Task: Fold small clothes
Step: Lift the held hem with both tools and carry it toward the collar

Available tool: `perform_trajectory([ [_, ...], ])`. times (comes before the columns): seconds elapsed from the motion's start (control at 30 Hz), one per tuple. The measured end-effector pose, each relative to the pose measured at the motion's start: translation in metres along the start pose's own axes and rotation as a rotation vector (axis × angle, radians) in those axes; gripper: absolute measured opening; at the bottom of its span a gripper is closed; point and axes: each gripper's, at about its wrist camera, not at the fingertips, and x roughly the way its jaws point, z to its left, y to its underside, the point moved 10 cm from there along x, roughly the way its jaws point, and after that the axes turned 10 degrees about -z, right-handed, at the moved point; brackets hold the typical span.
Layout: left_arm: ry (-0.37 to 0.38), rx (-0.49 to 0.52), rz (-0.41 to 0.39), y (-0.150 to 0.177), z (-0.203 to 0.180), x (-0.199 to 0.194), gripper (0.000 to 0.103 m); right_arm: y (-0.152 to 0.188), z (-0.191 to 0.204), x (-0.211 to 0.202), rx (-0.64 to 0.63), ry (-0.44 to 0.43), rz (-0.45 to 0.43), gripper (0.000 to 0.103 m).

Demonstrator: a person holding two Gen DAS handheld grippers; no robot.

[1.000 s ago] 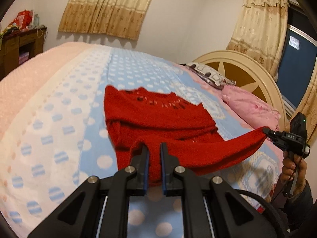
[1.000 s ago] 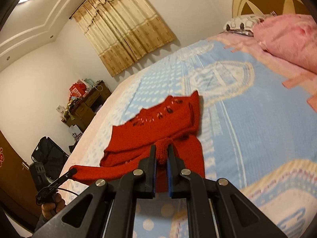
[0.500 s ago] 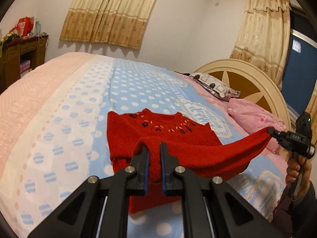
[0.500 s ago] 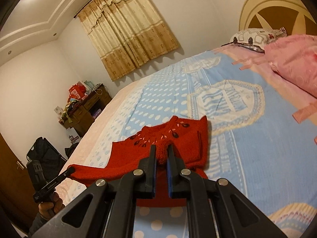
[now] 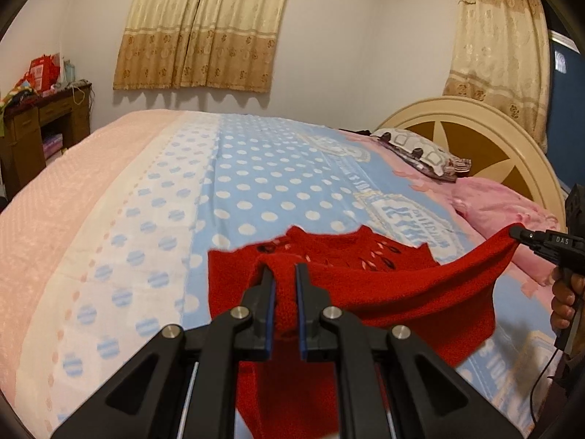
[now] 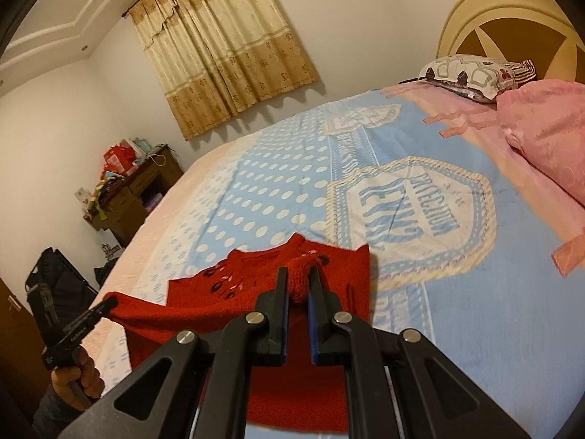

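Left hand-held gripper (image 5: 280, 278) is pinching a bunched fold of the red sweater (image 5: 384, 285) between its nearly closed fingers, and the right hand-held gripper (image 6: 297, 281) is doing the same with another knitted fold at the opposite side, so both are clamping cloth with only a narrow gap left. Between them the sweater is hanging in a sagging band above the bed (image 5: 256, 183), with its lower part drooping toward the cameras and its embroidered chest panel facing up just beyond the fingertips. Under it the blue dotted bedspread (image 6: 278, 190) is lying flat, with a large crest print (image 6: 413, 212) beside the sweater. Farther off, a pink pillow (image 6: 548, 135) and a patterned pillow (image 5: 416, 152) are resting by the rounded headboard (image 5: 471, 135). Against the far wall a wooden desk (image 5: 33, 135) is carrying clutter, and beige curtains (image 5: 204, 25) are hanging closed above the bed.
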Motion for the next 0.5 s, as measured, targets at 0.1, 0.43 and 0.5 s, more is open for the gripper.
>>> perform_trajectory([
  [0.1,-0.014,-0.002,0.01,-0.006,0.005,0.018,0.01,-0.005,-0.002,0.023,-0.017,0.02,0.012,0.007],
  [0.43,-0.07,-0.031,0.091,0.007,0.029,0.077,0.01,-0.005,-0.016,0.091,-0.001,0.072,0.066,0.007],
  [0.5,-0.077,-0.028,0.112,0.012,0.03,0.09,0.01,-0.004,-0.021,0.101,0.007,0.087,0.073,0.007],
])
